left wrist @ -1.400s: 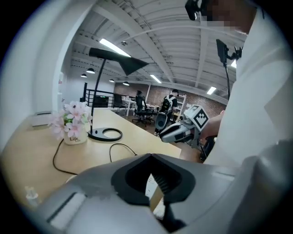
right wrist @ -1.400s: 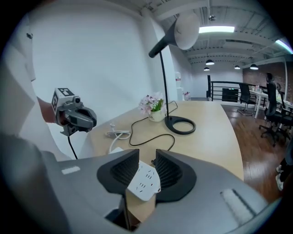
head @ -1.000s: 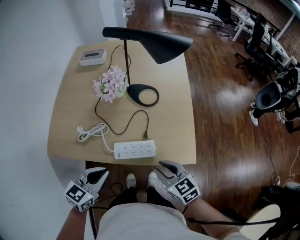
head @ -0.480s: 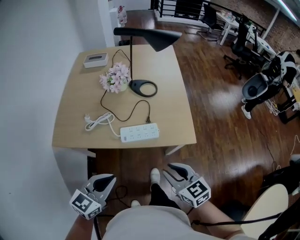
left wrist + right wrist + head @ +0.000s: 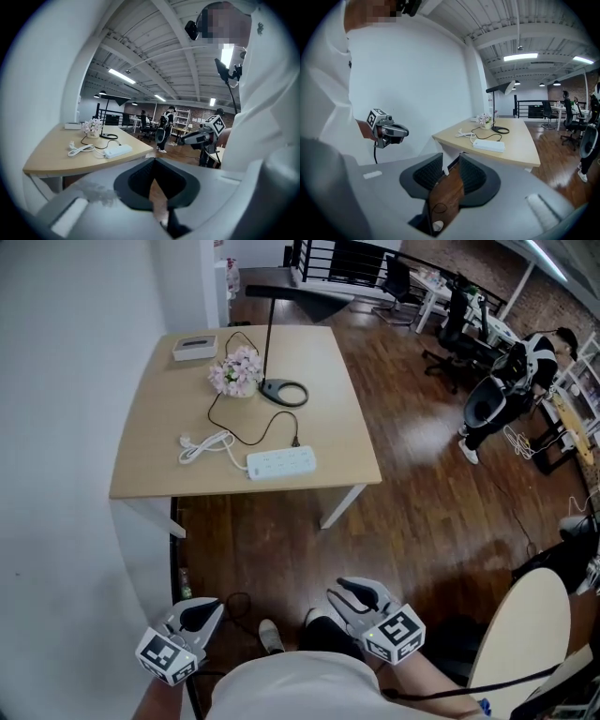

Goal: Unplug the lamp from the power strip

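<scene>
A black desk lamp stands at the far side of the wooden table. Its black cord runs to a plug seated in the white power strip. Both grippers hang close to my body over the floor, well short of the table. The left gripper has its jaws together and holds nothing. The right gripper shows a narrow gap between its jaws, also holding nothing. From the left gripper view the strip lies far ahead, and from the right gripper view the strip is likewise distant.
Pink flowers and a small white box sit near the lamp; the strip's white cord is coiled left. A white wall runs along the left. Office chairs stand at right; a beige chair back is near my right side.
The table has drawn away and looks smaller: I have backed off from it. Both grippers stay low by my body, and the lamp plug stays in the strip.
</scene>
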`<state>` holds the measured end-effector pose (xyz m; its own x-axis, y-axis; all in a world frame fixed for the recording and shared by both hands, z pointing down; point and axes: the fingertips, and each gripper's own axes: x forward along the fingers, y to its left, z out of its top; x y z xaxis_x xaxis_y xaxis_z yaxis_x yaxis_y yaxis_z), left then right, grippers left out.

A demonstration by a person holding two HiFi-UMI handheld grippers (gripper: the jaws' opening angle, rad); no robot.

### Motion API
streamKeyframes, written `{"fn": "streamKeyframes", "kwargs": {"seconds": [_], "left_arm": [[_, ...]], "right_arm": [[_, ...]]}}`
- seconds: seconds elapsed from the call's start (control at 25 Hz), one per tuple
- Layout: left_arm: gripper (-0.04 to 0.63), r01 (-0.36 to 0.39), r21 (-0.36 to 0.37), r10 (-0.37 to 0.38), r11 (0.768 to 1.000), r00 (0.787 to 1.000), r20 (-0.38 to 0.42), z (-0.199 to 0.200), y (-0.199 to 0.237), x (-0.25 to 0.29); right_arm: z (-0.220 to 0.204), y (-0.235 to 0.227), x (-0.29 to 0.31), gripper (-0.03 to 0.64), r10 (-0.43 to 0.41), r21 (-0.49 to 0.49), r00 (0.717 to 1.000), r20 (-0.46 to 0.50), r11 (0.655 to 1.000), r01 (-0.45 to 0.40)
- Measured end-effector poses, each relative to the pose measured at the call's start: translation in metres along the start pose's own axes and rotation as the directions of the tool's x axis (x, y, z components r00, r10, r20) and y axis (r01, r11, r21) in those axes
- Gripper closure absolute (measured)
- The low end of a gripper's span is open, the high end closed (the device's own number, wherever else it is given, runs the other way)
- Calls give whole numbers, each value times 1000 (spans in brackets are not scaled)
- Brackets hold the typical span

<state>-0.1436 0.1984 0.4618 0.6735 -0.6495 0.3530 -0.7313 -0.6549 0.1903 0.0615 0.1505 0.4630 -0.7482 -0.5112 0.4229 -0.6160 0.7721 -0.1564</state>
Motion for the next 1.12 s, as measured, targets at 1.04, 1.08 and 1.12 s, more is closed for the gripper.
{"fn": "streamKeyframes", "kwargs": {"seconds": [1.04, 1.08, 1.12], "left_arm": [[591, -6, 96, -1, 995, 997, 78, -6, -225, -31], [591, -9, 97, 1, 995, 997, 76, -6, -228, -33], [591, -10, 99, 3, 995, 997, 75, -7, -230, -34]], "right_arm": [[-61, 87, -185, 503, 78, -74, 993, 92, 995, -71], [-61, 90, -187, 503, 83, -83, 992, 92, 994, -75], [-61, 92, -189, 503, 88, -90, 992, 93, 993, -79]]}}
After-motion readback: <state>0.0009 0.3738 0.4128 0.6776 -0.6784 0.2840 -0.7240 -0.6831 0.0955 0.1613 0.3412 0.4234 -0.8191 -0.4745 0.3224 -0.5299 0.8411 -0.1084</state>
